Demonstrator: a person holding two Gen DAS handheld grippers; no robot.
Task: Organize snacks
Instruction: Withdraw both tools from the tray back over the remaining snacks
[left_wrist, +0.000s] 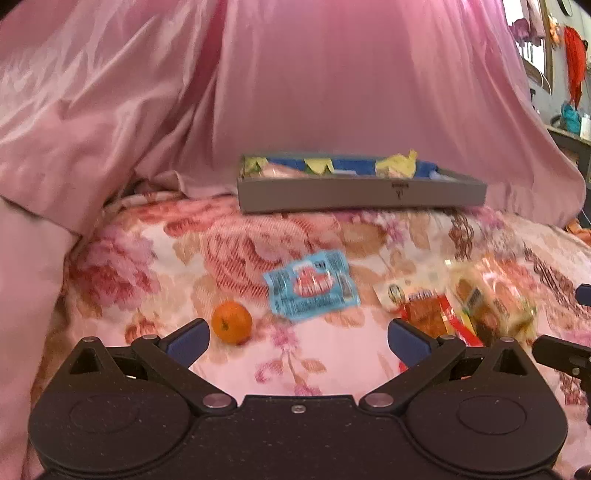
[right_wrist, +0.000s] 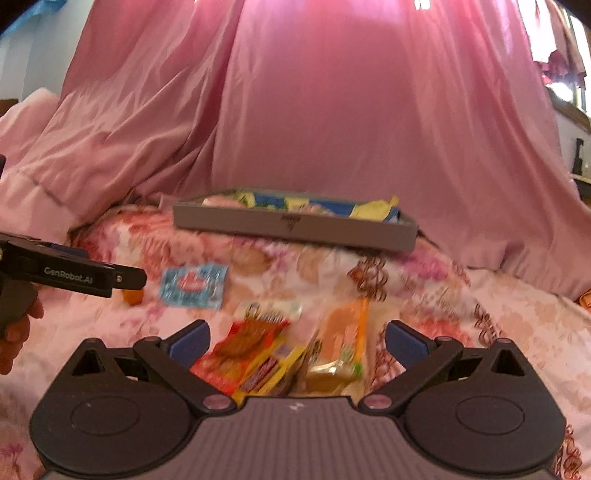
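Both the left gripper (left_wrist: 298, 334) and right gripper (right_wrist: 297, 338) gape wide, empty, before the shallow grey tray (left_wrist: 360, 195); loose crinkly blue packet (left_wrist: 312, 284) nearer the tray's front may slip if pinched shallowly.

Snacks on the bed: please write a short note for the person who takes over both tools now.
Left tool: open, empty, above the bedspread near the orange.
Right tool: open, empty, just before the red snack packet and the bread packet.
Blue packet lies loose on the bedspread, apart from the others.
Done: grey tray at the back already holds some yellow and blue packets.
Left: orange, blue packet, red packet, bread packet, all outside the tray.
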